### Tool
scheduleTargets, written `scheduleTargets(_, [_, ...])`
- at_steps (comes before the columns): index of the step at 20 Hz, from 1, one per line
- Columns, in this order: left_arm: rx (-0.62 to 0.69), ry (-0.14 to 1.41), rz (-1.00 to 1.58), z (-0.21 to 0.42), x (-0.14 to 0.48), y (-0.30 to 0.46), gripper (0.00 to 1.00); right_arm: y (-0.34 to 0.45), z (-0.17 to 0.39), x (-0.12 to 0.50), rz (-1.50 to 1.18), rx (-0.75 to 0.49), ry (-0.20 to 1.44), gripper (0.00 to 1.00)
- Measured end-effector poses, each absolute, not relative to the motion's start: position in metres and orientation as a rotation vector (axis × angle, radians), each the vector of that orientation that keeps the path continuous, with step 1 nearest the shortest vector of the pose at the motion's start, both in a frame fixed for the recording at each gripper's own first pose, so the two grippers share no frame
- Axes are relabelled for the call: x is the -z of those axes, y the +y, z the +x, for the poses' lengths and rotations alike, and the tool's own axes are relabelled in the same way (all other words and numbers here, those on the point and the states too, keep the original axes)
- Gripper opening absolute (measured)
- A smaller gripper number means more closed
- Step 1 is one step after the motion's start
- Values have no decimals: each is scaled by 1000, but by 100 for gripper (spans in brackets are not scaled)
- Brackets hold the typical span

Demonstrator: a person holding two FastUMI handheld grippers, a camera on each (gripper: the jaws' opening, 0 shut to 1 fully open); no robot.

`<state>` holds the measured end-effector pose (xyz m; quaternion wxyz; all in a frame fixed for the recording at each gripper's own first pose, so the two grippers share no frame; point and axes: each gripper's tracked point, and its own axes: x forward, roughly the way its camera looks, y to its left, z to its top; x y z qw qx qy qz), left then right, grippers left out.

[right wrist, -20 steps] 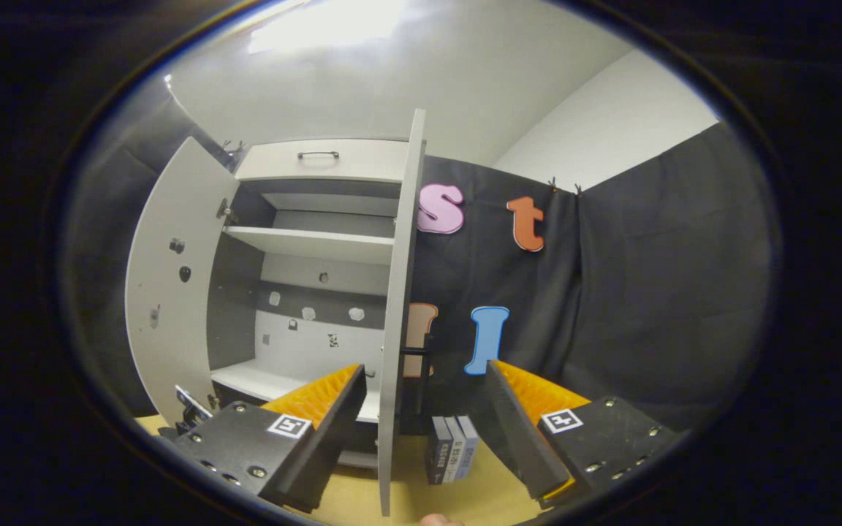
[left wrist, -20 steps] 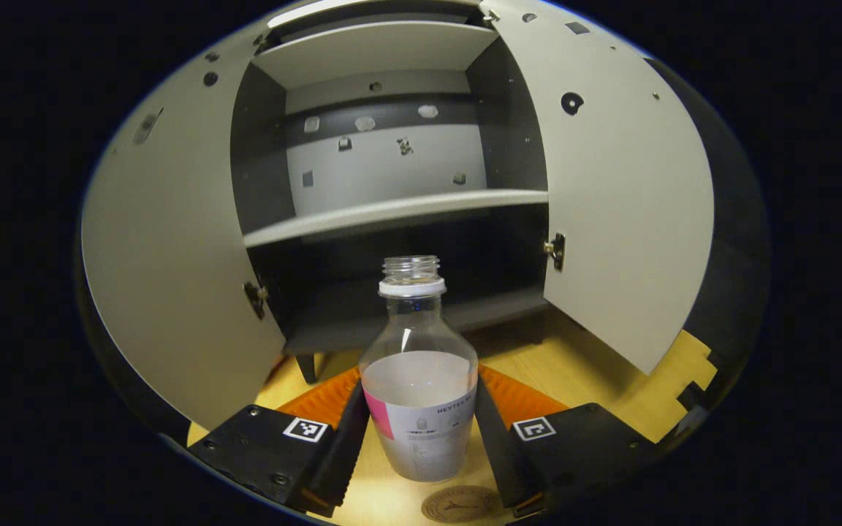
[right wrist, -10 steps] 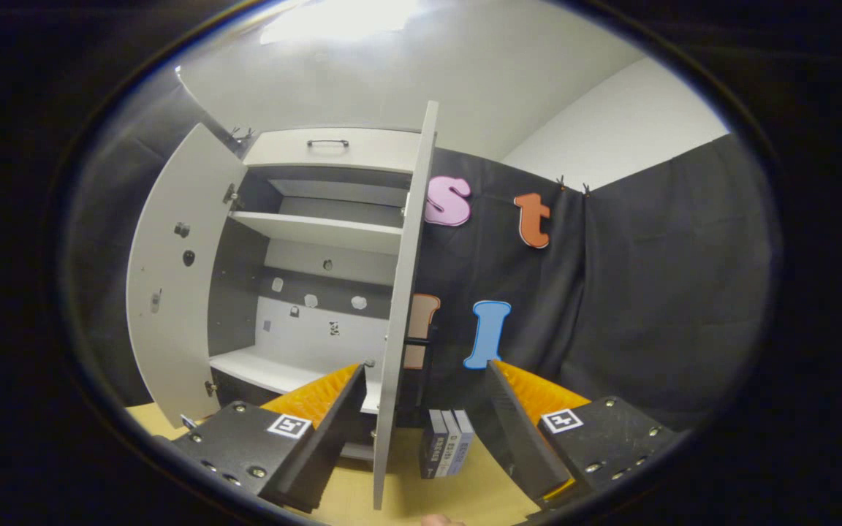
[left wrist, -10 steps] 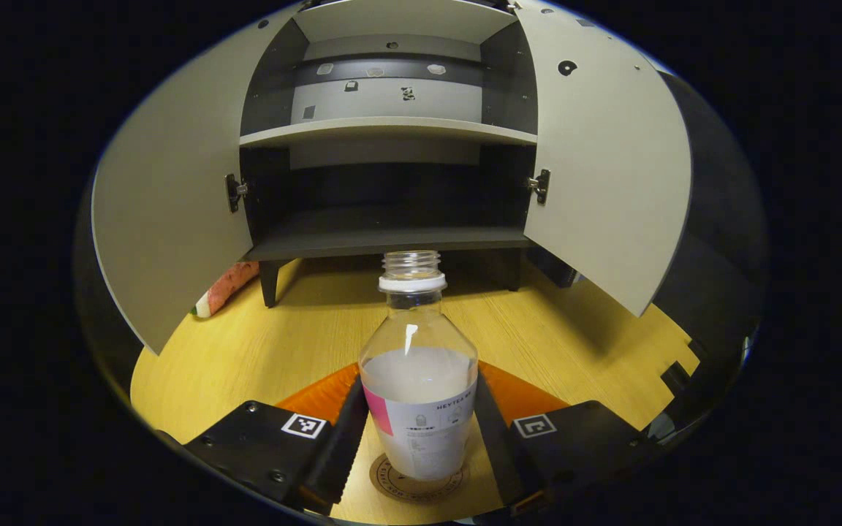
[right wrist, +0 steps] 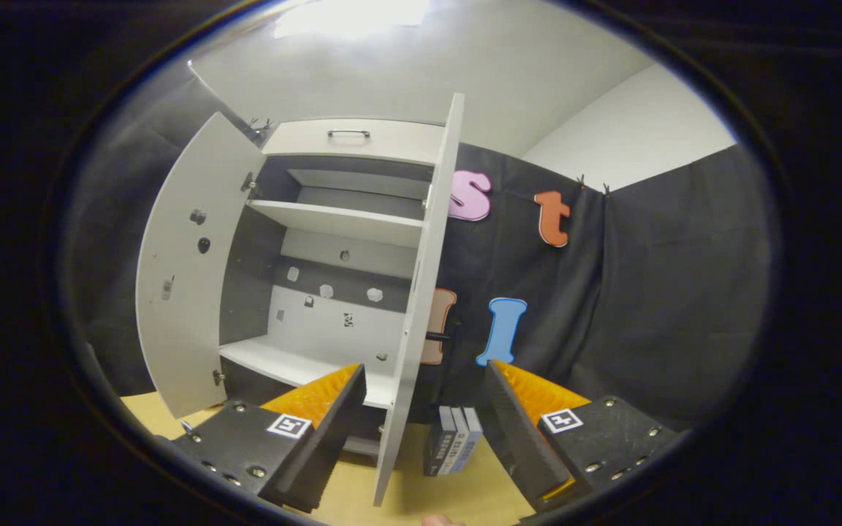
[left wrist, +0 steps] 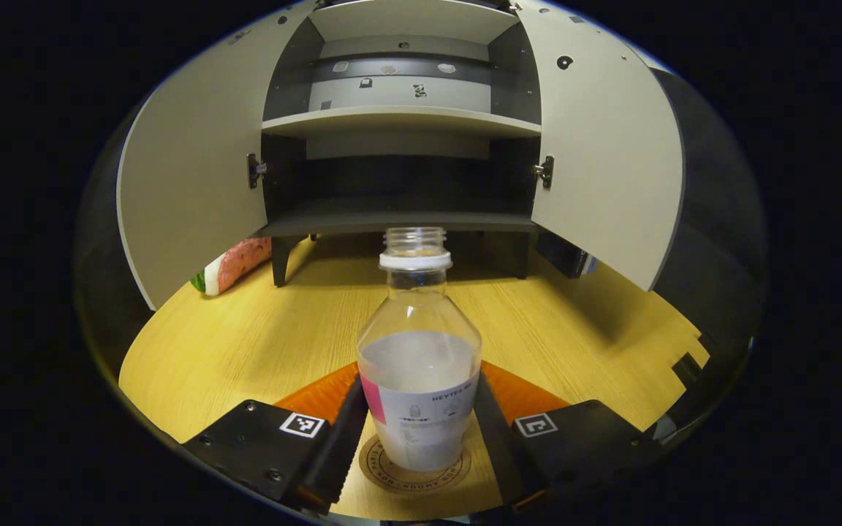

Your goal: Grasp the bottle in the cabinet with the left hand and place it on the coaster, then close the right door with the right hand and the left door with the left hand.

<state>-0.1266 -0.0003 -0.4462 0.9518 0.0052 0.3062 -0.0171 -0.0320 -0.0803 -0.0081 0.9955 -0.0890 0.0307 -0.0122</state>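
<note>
Bottle out of the cabinet and standing upright on the coaster, in front of the cabinet on the wooden surface. Left gripper with jaws closed narrow against both sides of the bottle, not yet let go. Placement judged nearly done: release and withdrawal left. Both doors open: left door swung out on one side of the cabinet, right door on the other. Two closings left, right door first.

Right gripper held near the cabinet, jaws wide and empty, right door edge standing between them but farther off, apart from them. Small stack of books on the surface just beside the cabinet. Striped soft thing beside the cabinet leg behind the left door.

Against half a second ago: coaster ring more fully visible around the bottle base, bottle seemingly seated rather than descending; cabinet slightly farther off in the left gripper view. In the right gripper view, door edge shifted a little rightward, closer to centre between the jaws.
</note>
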Motion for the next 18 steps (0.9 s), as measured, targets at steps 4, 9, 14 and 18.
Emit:
scheduleTargets(4, [45, 606, 19, -134, 434, 0, 80, -73, -31, 12, -183, 2, 65, 98])
scheduleTargets(9, [48, 587, 15, -133, 417, 2, 89, -68, -31, 14, -164, -8, 61, 96])
scheduleTargets(14, [45, 593, 26, -131, 411, 5, 89, -68, -32, 16, -152, -3, 62, 96])
scheduleTargets(18, [50, 595, 36, -128, 406, 7, 89, -72, -33, 17, -144, 5, 63, 96])
